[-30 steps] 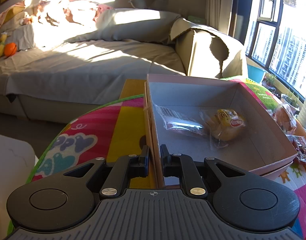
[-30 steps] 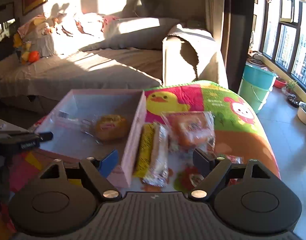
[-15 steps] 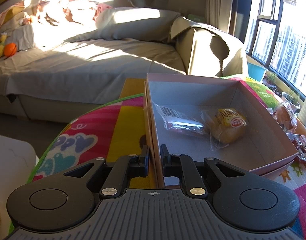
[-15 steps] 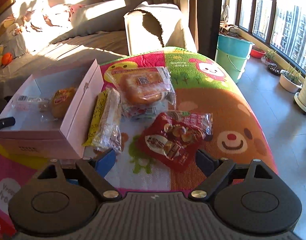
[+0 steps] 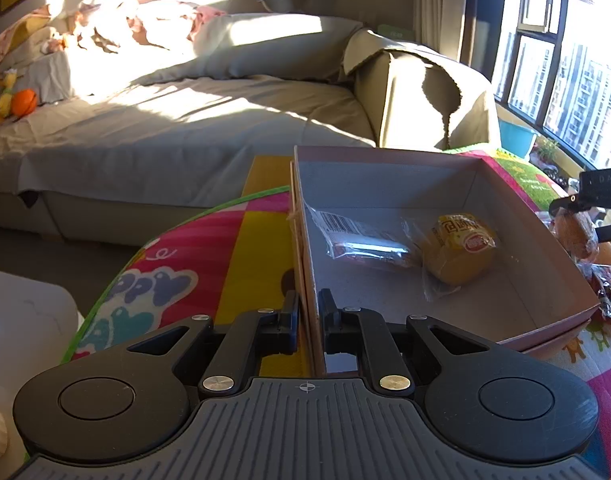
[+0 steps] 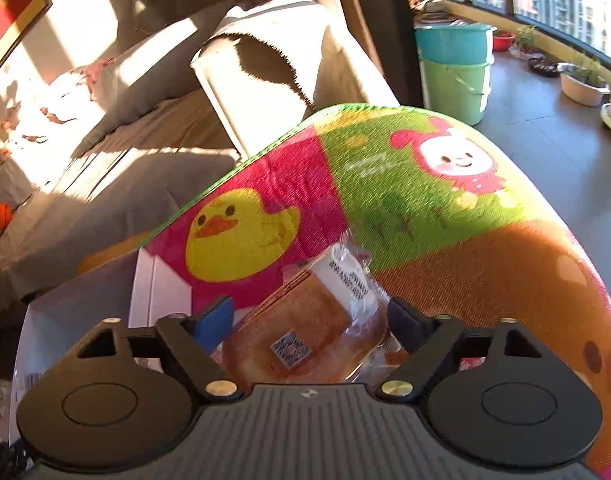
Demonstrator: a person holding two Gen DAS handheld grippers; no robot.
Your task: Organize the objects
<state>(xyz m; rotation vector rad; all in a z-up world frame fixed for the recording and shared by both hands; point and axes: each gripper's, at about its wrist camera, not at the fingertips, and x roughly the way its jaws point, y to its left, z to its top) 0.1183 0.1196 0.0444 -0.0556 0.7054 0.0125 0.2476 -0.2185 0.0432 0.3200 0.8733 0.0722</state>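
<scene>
Left wrist view, left gripper (image 5: 307, 312) pinching box (image 5: 553, 264) wall, right gripper (image 6: 311, 320) wide apart around bread (image 6: 309, 336), just beside box

Box (image 5: 445, 184) on mat (image 5: 233, 256), toward mat's left part. Two wrapped snacks inside box: flat packet (image 5: 361, 242) left, bun (image 5: 459, 250) just right of it, touching. Left gripper (image 5: 307, 312) at box's near-left wall, wall between fingers. Bread pack (image 6: 309, 336) on mat right of box, between right gripper's (image 6: 309, 320) fingers. More packets (image 5: 607, 292) on mat beyond box's right wall. Sofa (image 5: 177, 128) behind mat. Buckets (image 6: 455, 72) on floor behind mat, right of sofa, stacked. Potted plants (image 6: 581, 80) further right, below window.
</scene>
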